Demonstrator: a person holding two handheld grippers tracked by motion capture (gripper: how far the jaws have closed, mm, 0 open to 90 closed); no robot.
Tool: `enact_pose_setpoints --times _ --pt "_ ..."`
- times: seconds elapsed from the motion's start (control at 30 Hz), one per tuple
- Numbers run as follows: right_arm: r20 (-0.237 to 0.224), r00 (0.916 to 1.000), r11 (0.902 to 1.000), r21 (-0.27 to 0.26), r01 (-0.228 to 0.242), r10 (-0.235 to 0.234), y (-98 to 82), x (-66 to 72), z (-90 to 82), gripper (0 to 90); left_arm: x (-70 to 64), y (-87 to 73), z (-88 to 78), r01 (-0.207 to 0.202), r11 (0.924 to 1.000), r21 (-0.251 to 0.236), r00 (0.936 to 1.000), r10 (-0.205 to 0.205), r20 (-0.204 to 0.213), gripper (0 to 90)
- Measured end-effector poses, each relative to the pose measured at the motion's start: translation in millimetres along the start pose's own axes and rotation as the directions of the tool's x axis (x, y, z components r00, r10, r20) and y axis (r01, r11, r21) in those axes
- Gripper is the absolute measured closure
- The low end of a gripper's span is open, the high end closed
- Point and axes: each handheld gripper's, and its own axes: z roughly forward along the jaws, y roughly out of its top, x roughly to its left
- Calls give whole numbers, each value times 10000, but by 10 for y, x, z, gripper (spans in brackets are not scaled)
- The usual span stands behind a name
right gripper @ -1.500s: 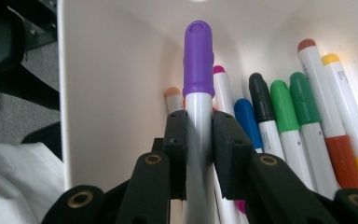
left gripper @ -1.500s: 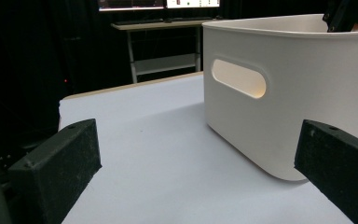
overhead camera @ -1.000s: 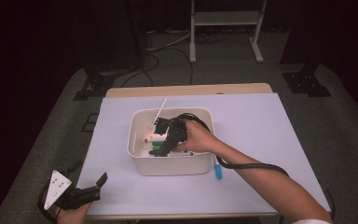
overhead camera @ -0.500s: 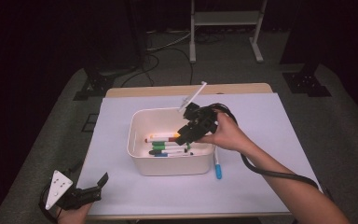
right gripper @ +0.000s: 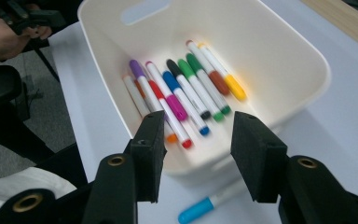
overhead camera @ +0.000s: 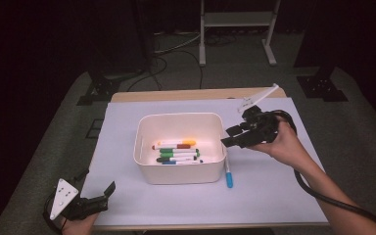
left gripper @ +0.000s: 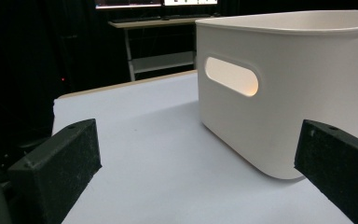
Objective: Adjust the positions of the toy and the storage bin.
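A white bin (overhead camera: 181,174) stands mid-table with several coloured markers (overhead camera: 176,152) lying in it. A blue-capped marker (overhead camera: 228,174) lies on the table just right of the bin. My right gripper (overhead camera: 231,136) hovers beside the bin's right wall. Its jaws have just been opening and stand open with nothing between them. In the right gripper view, the right gripper (right gripper: 198,154) looks down at the markers (right gripper: 182,98) and the blue-capped marker (right gripper: 200,210). My left gripper (overhead camera: 103,198) rests open at the table's front left corner. In the left gripper view, the left gripper (left gripper: 198,170) faces the bin (left gripper: 298,84).
A pale sheet (overhead camera: 274,196) covers the table, with a wooden edge (overhead camera: 196,94) at the back. A black cable (overhead camera: 333,198) trails from the right gripper along the forearm. A metal stand (overhead camera: 237,19) sits on the floor beyond the table.
The right gripper has lifted out of the bin and moved to the right of it, with its jaws spreading apart. The left gripper has stayed in place.
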Motion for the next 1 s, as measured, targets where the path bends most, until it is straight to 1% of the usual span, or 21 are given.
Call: enact_pose_setpoints --times 0.1,0.17,0.23,0.4,0.47,0.53,0.63,0.7,0.73,0.87,1.0 --pt "173 9988 9989 -87 -455 456 -202 -98 -25 535 4 -4 2 12 10000 38 10000 -12 2 0" --pt "208 9967 9969 18 -787 787 -333 -150 10 531 7 -6 5 -70 9999 95 10000 70 -2 0" --pt "213 9946 9948 72 -1020 1018 -450 -192 56 531 4 -5 0 -53 10000 83 10000 53 -5 0" --pt "349 9877 9879 246 -1531 1522 -724 -271 251 526 6 -4 -11 -1 10000 45 10000 1 -57 0" --pt "376 9858 9857 350 -1648 1635 -804 -289 334 516 6 -3 -11 -1 10000 46 10000 1 -51 0" --pt "429 9824 9825 336 -1831 1817 -892 -307 428 515 5 -3 -11 -5 10000 49 10000 6 -45 0" --pt "464 9761 9759 402 -2143 2124 -1001 -329 576 504 9 -5 -12 -6 10000 46 10000 6 -47 0" --pt "533 9743 9739 488 -2215 2189 -1058 -340 672 492 12 -6 -13 13 10000 38 10000 -13 -53 0" --pt "616 9721 9719 530 -2295 2262 -1081 -344 726 490 12 -6 -13 10 10000 47 10000 -10 -49 0" --pt "846 9674 9684 533 -2438 2389 -1133 -353 885 477 15 -3 -16 -25 10000 38 10000 25 -47 0" --pt "1041 9574 9601 491 -2753 2692 -1164 -376 1031 467 21 -5 -20 -14 10000 35 10000 14 -38 0"
